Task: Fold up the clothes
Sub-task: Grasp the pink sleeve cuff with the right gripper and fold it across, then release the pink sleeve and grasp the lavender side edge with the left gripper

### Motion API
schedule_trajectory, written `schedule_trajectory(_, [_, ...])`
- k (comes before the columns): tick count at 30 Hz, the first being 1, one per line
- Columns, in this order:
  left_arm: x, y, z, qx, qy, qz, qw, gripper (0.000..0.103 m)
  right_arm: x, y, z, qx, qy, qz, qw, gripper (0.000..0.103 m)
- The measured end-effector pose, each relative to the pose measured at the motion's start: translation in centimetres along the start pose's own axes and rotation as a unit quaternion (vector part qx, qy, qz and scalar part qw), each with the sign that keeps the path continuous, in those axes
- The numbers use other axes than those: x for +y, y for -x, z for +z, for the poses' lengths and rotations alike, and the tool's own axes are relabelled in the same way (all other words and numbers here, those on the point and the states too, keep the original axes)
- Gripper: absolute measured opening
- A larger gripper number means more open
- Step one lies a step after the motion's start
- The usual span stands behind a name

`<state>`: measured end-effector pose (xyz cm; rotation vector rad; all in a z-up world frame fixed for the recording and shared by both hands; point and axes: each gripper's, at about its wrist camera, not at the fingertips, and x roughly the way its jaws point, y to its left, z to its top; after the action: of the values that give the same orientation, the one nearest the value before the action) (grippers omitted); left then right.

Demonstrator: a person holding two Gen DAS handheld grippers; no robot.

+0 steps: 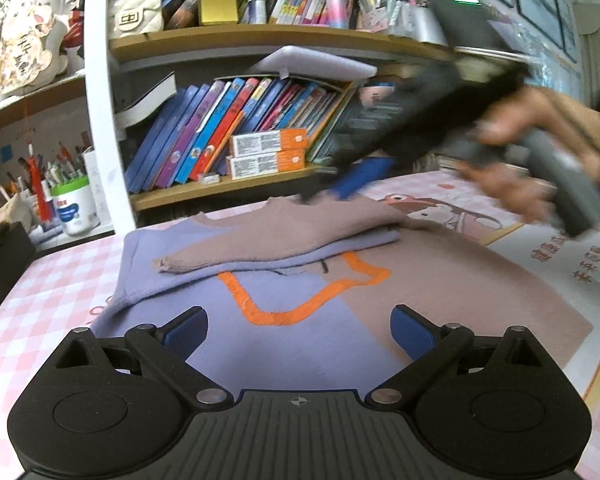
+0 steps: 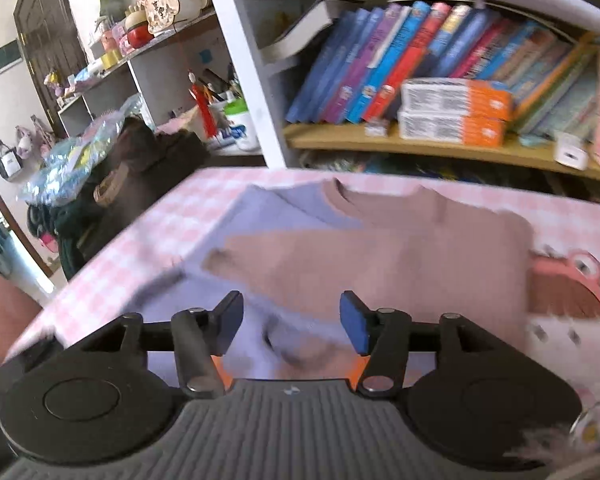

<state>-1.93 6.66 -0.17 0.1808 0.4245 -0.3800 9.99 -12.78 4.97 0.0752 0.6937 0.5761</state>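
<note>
A lilac and mauve sweater (image 1: 300,288) with an orange outline print lies flat on the pink checked table cover (image 1: 40,300). One mauve sleeve (image 1: 284,236) is folded across its chest. My left gripper (image 1: 300,320) hovers open over the sweater's lower part, with nothing between its blue pads. My right gripper (image 1: 336,190), held by a hand (image 1: 540,132), appears blurred above the sweater's far shoulder. In the right wrist view the right gripper (image 2: 290,312) stands open above the sweater (image 2: 420,264), its pads clear of the cloth.
A bookshelf (image 1: 228,188) with leaning books and two orange-and-white boxes (image 1: 268,152) stands right behind the table. A white tub (image 1: 74,208) and pen pots sit at the left. Dark bags (image 2: 140,160) lie beyond the table's left edge.
</note>
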Motion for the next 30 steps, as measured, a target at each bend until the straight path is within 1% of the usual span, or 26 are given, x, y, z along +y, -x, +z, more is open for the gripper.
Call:
schedule_trajectory(3, [0.3,-0.1,0.0,0.005,0.007,0.017,0.9998,0.099,-0.9,2.7,-2.9,0.004,0.008,-0.019,1.0,0.055])
schedule_trajectory(6, [0.6,0.3,0.0,-0.004,0.014,0.034,0.9993,0.099,-1.5,5.2,-5.9,0.01,0.012,-0.036,0.999,0.058])
schedule_trajectory(8, [0.7,1.0,-0.3,-0.004,0.013,0.056,0.9983,0.099,-1.8,6.8,-7.8,0.012,0.01,-0.04,0.999,0.06])
schedule_trajectory(10, [0.9,1.9,-0.6,0.012,0.008,0.084,0.9963,0.099,-2.1,8.7,-9.8,0.013,0.005,-0.038,0.999,0.064])
schedule_trajectory(12, [1.4,3.6,-0.9,0.024,0.01,0.109,0.9937,0.099,-2.4,10.1,-11.4,0.018,-0.001,-0.04,0.999,0.065])
schedule_trajectory(14, [2.4,5.7,-1.2,0.032,0.027,0.124,0.9914,0.099,-2.9,11.3,-12.8,0.015,-0.013,-0.049,0.999,0.065])
schedule_trajectory(17, [4.3,8.3,-2.0,0.049,0.056,0.145,0.9866,0.098,-3.6,13.1,-14.7,0.01,-0.033,-0.064,0.997,0.062])
schedule_trajectory(18, [4.8,8.9,-2.3,0.055,0.063,0.159,0.9837,0.096,-3.9,13.6,-15.2,0.004,-0.046,-0.074,0.996,0.057])
schedule_trajectory(19, [5.2,9.5,-2.7,0.06,0.072,0.17,0.981,0.093,-4.1,14.1,-15.7,-0.002,-0.059,-0.082,0.995,0.049])
schedule_trajectory(21, [5.9,10.2,-3.2,0.066,0.096,0.173,0.978,0.076,-4.4,14.9,-16.6,-0.012,-0.085,-0.083,0.993,0.043])
schedule_trajectory(22, [6.0,10.3,-3.4,0.07,0.108,0.167,0.9775,0.072,-4.5,15.2,-17.0,-0.015,-0.093,-0.08,0.992,0.041])
schedule_trajectory(24, [6.1,10.1,-3.7,0.081,0.122,0.153,0.9772,0.057,-4.3,15.6,-17.7,-0.018,-0.103,-0.075,0.992,0.039])
schedule_trajectory(26, [6.2,9.8,-4.1,0.094,0.127,0.145,0.9767,0.048,-4.1,15.8,-18.2,-0.018,-0.107,-0.071,0.992,0.037])
schedule_trajectory(28, [6.4,9.5,-4.5,0.103,0.138,0.14,0.975,0.046,-4.1,15.8,-18.6,-0.016,-0.113,-0.066,0.991,0.034])
schedule_trajectory(30, [6.6,9.2,-4.9,0.11,0.151,0.133,0.9733,0.041,-4.0,15.4,-18.7,-0.011,-0.119,-0.06,0.991,0.032])
